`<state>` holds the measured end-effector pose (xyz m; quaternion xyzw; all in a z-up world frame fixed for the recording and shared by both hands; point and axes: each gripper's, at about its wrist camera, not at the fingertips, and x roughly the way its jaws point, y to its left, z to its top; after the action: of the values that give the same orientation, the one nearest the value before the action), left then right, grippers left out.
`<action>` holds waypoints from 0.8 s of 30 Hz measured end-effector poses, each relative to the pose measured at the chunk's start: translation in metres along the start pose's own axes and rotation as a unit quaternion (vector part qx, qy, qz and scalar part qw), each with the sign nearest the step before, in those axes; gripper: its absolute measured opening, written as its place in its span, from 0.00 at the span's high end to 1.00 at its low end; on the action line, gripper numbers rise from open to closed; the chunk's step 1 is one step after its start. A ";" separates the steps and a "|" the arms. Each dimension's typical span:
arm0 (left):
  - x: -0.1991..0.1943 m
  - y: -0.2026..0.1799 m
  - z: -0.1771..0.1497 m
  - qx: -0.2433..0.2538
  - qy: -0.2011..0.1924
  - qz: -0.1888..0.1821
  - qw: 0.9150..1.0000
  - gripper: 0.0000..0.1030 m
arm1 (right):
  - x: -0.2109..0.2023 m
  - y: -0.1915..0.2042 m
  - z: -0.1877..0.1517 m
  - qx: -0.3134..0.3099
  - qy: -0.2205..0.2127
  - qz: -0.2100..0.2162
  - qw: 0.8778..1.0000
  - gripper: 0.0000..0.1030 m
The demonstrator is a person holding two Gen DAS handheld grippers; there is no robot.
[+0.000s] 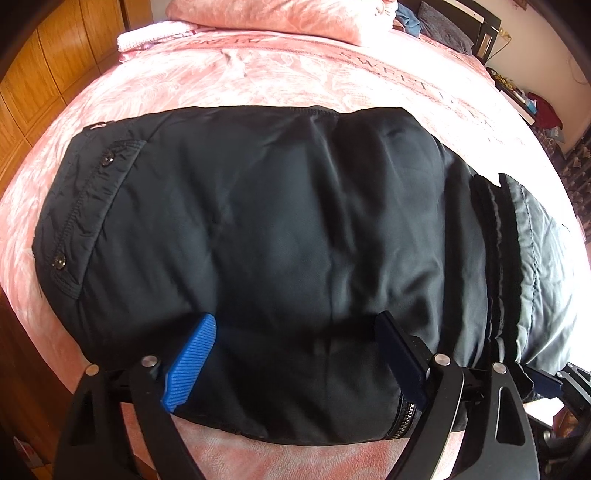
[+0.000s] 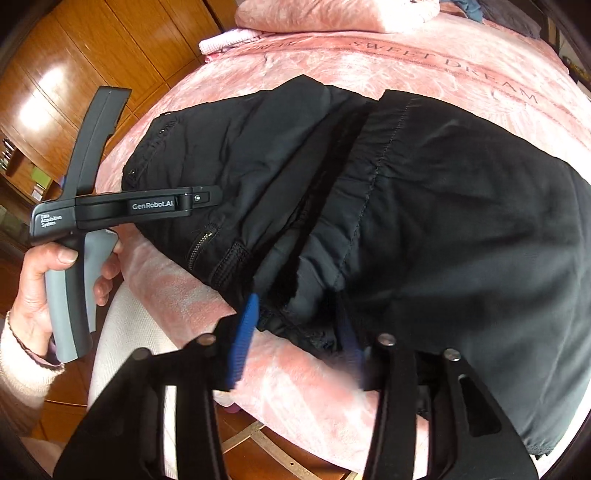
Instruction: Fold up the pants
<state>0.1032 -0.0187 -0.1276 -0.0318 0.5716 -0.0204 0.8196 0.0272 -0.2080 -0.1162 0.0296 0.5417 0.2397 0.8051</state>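
Black pants [image 1: 280, 221] lie folded across the pink bed, waistband with snap buttons at the left, and they also show in the right wrist view [image 2: 443, 221]. My left gripper [image 1: 295, 358] is open, its blue fingers [image 1: 192, 362] spread wide over the near edge of the pants beside a zipper [image 1: 402, 417]. My right gripper [image 2: 295, 339] is open at the near edge, its blue finger [image 2: 243, 339] by a folded black layer. The left gripper's body [image 2: 122, 210] shows in the right wrist view, held by a hand.
The pink bedspread [image 1: 295, 74] carries lettering, with a pink pillow [image 1: 280, 14] and a folded pink cloth [image 1: 155, 37] at the far end. Wooden cabinets [image 2: 92, 55] stand at the left. Cluttered shelves [image 1: 532, 99] stand at the right.
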 end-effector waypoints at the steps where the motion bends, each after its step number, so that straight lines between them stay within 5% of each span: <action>1: 0.001 0.000 0.000 0.000 0.000 -0.001 1.000 0.13 | -0.005 0.001 0.000 0.000 -0.005 0.003 1.000 0.46; 6: 0.002 -0.001 0.000 0.002 -0.001 0.000 1.000 0.12 | -0.048 -0.011 0.006 0.041 -0.057 0.031 0.997 0.50; 10: 0.001 -0.004 -0.001 0.004 0.001 0.001 1.000 0.12 | -0.058 -0.034 0.014 0.075 -0.066 -0.098 0.990 0.49; 15: -0.002 -0.006 -0.002 0.003 0.003 0.000 1.000 0.12 | -0.034 -0.057 0.004 0.147 -0.033 -0.109 0.983 0.50; 24: -0.002 -0.012 -0.005 0.019 0.009 -0.004 1.000 0.07 | -0.010 -0.049 0.002 0.121 -0.028 -0.164 0.979 0.38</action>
<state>0.0980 -0.0303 -0.1267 -0.0181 0.5786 -0.0345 0.8147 0.0436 -0.2549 -0.1216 0.0449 0.5414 0.0364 0.8388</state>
